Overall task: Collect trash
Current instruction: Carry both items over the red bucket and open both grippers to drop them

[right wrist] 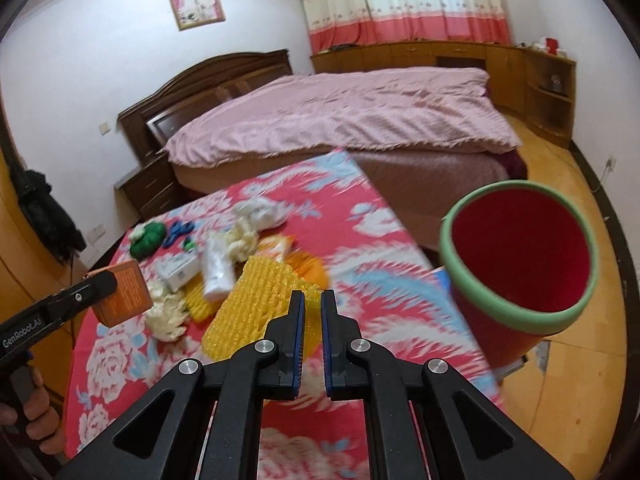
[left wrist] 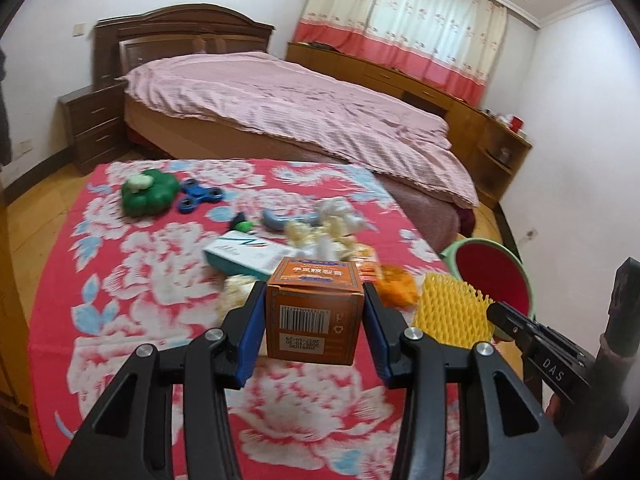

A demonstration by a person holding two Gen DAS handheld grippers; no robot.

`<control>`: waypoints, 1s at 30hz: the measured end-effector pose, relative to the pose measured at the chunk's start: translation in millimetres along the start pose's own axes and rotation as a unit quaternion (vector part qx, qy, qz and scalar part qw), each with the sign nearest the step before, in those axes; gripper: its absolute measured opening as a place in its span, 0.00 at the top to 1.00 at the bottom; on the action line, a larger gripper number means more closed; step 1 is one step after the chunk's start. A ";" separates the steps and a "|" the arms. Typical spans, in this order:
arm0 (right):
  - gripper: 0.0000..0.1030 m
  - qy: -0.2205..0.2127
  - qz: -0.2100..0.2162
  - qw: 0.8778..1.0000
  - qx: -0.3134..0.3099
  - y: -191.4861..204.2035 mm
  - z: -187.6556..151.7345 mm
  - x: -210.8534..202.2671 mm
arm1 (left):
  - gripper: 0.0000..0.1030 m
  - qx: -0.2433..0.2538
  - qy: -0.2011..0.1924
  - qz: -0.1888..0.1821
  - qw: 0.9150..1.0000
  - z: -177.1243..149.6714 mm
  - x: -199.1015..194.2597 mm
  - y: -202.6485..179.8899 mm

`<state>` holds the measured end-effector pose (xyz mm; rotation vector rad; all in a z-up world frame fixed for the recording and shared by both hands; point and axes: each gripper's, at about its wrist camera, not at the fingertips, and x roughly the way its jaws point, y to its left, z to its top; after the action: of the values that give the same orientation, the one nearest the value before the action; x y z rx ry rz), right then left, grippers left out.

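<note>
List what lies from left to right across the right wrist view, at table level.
left gripper holding the orange box → green toy → white plastic wrapper → yellow foam net → right gripper → red bin

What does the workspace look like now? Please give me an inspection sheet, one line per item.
Surface: table under a red floral cloth.
Job's things: orange box held above the cloth; yellow foam net, teal-white carton, crumpled wrappers lying on it; red bin with green rim at the table's right edge.
Clutter: green toy, blue fidget spinner.
Grippers: left claw shut on the orange box; right claw nearly closed, pinching the foam net's edge.
Cables: nothing seen.
Surroundings: bed with pink cover, nightstand, wooden cabinets, curtains.
</note>
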<state>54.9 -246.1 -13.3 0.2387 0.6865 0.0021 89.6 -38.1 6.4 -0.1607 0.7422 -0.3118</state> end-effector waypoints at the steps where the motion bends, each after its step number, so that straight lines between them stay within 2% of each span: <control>1: 0.93 -0.004 -0.004 1.000 0.003 -4.7 2.3 -2.6 | 0.55 0.004 0.002 -0.004 1.000 2.0 1.3 -4.6; 17: 0.93 -0.026 -0.088 0.993 0.074 -103.6 21.5 -21.6 | 0.55 0.091 0.033 -0.039 0.995 26.4 46.9 -103.6; 30: 0.93 -0.042 -0.154 0.979 0.130 -184.7 23.9 -26.1 | 0.55 0.162 0.059 -0.082 0.982 25.3 105.6 -199.1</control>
<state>35.6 -433.1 -19.5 0.3784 0.6324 -0.3940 136.1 -260.1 7.7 0.1058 0.7862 -0.5990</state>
